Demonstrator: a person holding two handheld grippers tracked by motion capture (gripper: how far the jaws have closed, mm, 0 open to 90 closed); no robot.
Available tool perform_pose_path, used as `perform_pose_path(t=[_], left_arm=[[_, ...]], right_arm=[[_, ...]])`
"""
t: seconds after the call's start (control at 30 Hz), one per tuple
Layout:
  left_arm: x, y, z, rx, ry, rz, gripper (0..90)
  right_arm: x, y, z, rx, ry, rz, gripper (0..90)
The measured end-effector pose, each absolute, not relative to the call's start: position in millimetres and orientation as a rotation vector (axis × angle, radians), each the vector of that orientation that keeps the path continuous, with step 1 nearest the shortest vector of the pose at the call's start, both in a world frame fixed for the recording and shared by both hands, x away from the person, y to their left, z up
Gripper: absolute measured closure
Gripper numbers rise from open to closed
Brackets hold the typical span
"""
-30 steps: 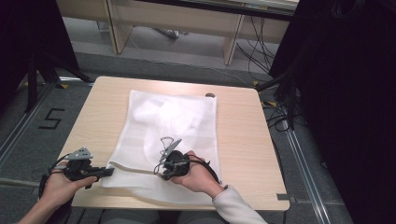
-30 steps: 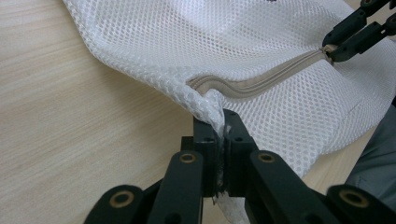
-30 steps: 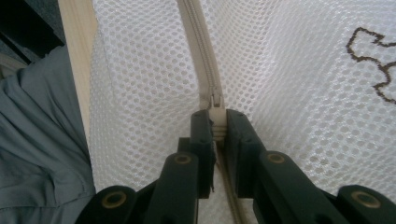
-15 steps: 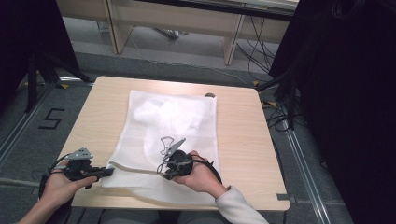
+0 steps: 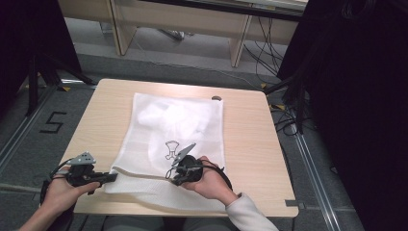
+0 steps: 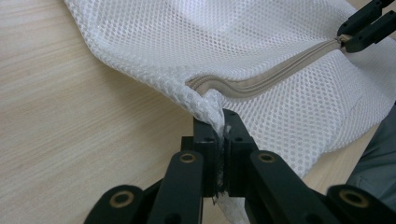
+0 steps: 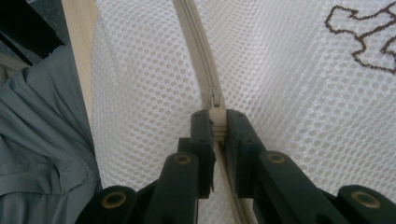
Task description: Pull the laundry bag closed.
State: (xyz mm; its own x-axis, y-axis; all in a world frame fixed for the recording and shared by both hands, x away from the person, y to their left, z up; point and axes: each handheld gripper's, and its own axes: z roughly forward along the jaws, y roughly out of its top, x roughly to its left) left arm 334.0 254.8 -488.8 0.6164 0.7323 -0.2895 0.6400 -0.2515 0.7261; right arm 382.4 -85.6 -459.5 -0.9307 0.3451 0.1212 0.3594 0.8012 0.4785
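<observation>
Mesh laundry bag (image 5: 178, 144) is lying flat on the table (image 5: 250, 144), light, limp and slippery-looking. Left gripper (image 6: 218, 140) is pinching its near-left corner; right gripper (image 7: 218, 122) is clamping the zipper pull (image 7: 216, 112) along the near edge, probably the best handholds.

Your light wooden table (image 5: 250, 125) sits on grey floor, a "5" (image 5: 52, 123) marked at its left. At the far edge lies a small dark disc (image 5: 216, 98); beyond it, wooden furniture legs (image 5: 239, 44) and black cables (image 5: 267, 53).
</observation>
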Motion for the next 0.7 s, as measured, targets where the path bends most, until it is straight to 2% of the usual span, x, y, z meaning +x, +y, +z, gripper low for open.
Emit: perform_pose_path(t=[0.7], left_arm=[[334.1, 254.8, -489.0, 1.961, 1.084, 0.130, 85.8]], right_arm=[[379.5, -95.2, -457.1, -0.596, -2.953, -0.791, 82.7]])
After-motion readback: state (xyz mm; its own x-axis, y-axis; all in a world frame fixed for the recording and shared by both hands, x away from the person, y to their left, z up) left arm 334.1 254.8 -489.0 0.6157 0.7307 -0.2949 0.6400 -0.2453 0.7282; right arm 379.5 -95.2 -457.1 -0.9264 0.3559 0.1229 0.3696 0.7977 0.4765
